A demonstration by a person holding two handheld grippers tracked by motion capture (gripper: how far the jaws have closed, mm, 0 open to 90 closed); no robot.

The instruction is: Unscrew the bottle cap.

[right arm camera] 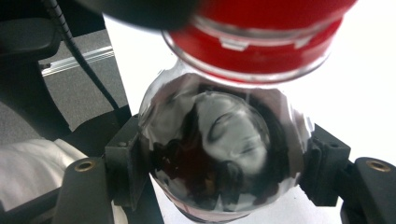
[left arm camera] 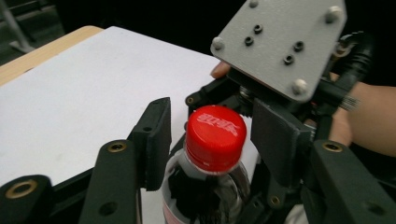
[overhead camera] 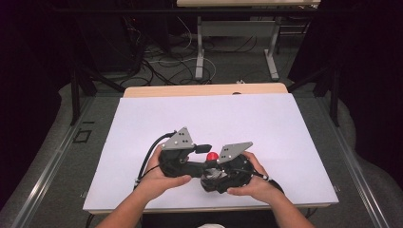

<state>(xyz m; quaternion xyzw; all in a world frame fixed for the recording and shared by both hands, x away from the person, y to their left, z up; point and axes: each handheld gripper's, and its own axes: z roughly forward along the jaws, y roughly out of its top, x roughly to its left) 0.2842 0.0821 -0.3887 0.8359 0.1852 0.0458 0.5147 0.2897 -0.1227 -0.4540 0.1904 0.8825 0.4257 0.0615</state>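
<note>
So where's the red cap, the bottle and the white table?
red cap (left arm camera: 215, 137), left gripper view, on its top face.
bottle (right arm camera: 224, 154), right gripper view, on its shoulder.
white table (overhead camera: 214, 118), high view, a bare part.

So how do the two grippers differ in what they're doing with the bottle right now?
The right gripper is shut on the bottle, its pads pressed against the clear body; the left gripper stands at the red cap with its jaws a little wider than the cap. The right grips low on the bottle, the left works at the top. Both are black, hand-held, and meet at the same bottle.
</note>
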